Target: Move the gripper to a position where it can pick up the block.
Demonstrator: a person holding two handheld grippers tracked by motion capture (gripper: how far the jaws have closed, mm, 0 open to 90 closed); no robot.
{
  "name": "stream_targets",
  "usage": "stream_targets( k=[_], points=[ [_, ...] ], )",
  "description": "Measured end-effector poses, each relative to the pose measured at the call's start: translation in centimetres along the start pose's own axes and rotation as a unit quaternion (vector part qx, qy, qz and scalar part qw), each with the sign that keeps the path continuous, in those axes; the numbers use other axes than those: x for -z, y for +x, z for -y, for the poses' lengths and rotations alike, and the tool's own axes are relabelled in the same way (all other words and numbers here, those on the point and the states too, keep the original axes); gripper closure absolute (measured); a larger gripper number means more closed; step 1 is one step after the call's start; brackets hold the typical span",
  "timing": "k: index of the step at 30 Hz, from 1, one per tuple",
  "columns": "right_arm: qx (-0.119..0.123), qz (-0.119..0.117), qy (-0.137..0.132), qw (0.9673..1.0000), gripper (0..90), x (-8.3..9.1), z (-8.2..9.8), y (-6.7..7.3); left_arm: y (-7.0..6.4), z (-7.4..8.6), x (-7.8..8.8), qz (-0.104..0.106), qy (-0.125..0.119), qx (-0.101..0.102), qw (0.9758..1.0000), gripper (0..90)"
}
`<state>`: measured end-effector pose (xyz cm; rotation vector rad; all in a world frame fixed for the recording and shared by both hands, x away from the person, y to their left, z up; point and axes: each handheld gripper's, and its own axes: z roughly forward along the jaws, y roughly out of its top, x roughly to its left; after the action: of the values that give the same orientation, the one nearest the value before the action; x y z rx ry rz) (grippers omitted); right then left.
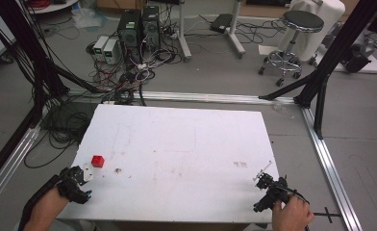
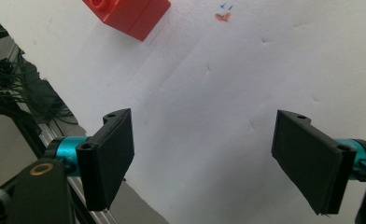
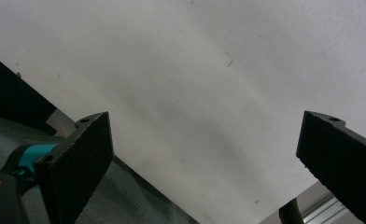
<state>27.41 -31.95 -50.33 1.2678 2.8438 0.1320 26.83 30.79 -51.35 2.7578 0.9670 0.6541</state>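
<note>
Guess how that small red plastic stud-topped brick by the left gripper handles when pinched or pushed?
The small red plastic stud-topped brick looks rigid with flat sides, so the open left gripper should probably pinch it squarely. It seems light and boxy, so a push likely slides it on the white foam table rather than rolling.

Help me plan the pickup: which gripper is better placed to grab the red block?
Left. The left gripper sits open just short of the red block, which lies ahead of its jaws. The right gripper is at the table's opposite corner.
</note>
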Motion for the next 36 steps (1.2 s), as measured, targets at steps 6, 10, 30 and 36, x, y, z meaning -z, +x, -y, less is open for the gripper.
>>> stream_targets(
  k=[6,10,30,36],
  points=[
    [-0.003,-0.001,0.0,1.0,3.1,0.0,0.0,0.0,0.0,-0.1,0.0,0.004,0.002,0.001,1.0,21.4],
    [-0.003,-0.002,0.0,1.0,3.1,0.1,0.1,0.0,0.0,0.0,0.0,0.003,0.005,0.0,1.0,21.3],
    [0.0,-0.006,-0.004,1.0,3.1,0.1,0.1,0.1,-0.1,-0.4,0.3,0.005,-0.007,-0.01,0.9999,21.3],
    [0.001,-0.007,-0.003,1.0,3.1,0.0,0.1,0.2,0.8,-0.9,1.0,0.014,-0.015,-0.027,0.9994,21.3]
  ],
)
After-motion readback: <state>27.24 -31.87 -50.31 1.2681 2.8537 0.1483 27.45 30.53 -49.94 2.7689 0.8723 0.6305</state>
